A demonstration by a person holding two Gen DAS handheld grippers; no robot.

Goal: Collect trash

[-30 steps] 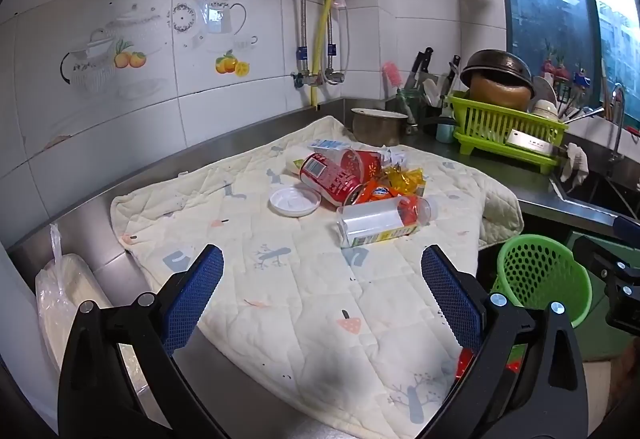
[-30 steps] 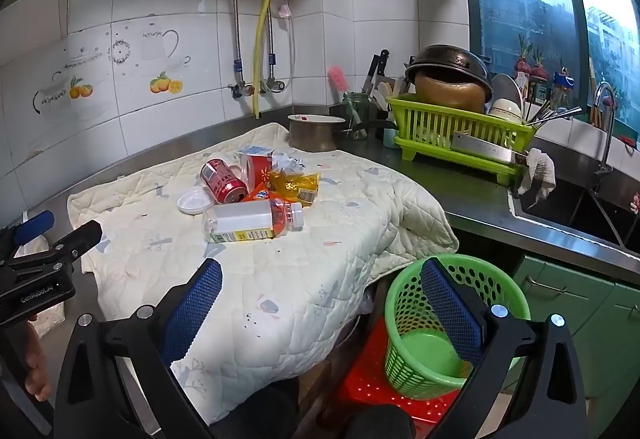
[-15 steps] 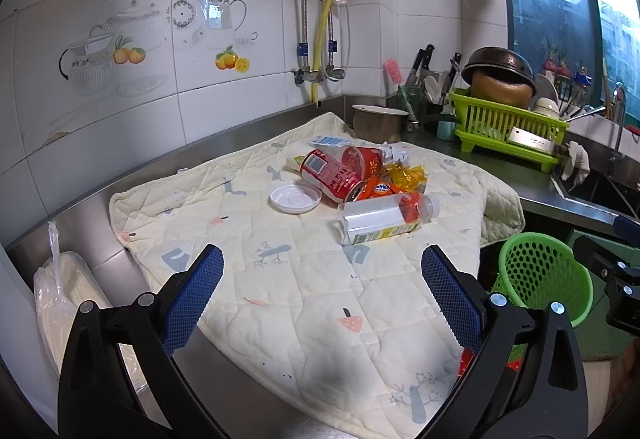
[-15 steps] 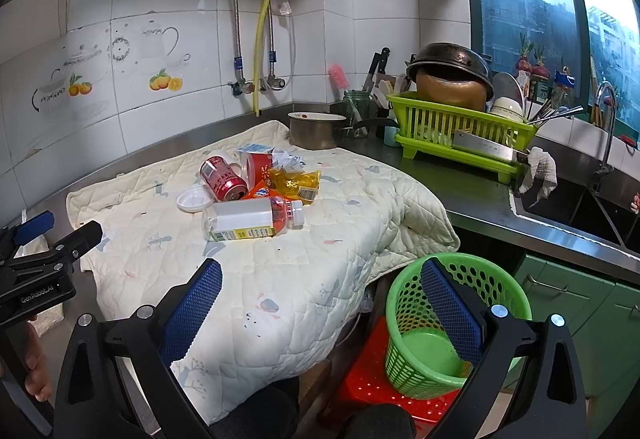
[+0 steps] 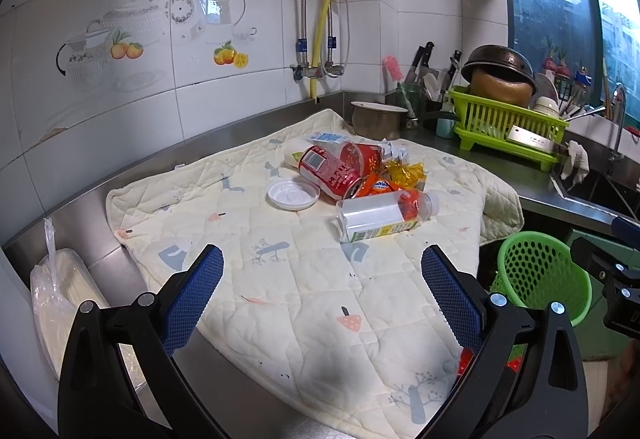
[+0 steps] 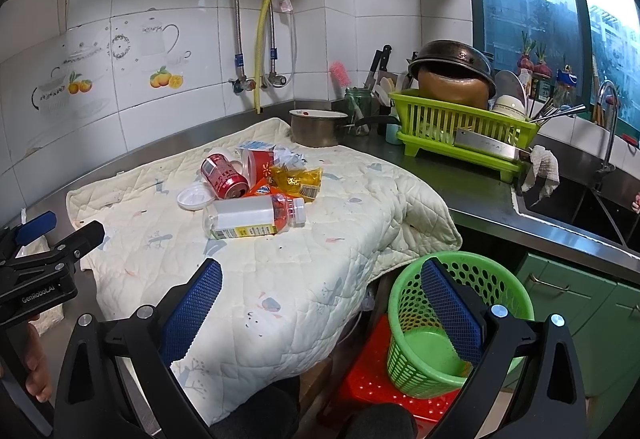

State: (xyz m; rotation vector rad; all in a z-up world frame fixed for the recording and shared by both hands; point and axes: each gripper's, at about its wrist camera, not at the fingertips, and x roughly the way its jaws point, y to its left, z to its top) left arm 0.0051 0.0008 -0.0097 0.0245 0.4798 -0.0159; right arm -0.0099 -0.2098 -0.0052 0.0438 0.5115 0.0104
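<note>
Both the left hand-held gripper (image 5: 322,299) and right hand-held gripper (image 6: 321,301) hover spread and empty, while the trash pile (image 6: 256,191) lies on the quilted cloth (image 5: 280,279) covering the desk (image 6: 472,199), near the green basket (image 6: 440,319).

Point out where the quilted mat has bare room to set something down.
Free: the quilted mat between the plastic bottle and the left gripper, plus its left part beside the white lid. Crowded: the far middle, where red can, bottle and wrappers bunch together.
</note>
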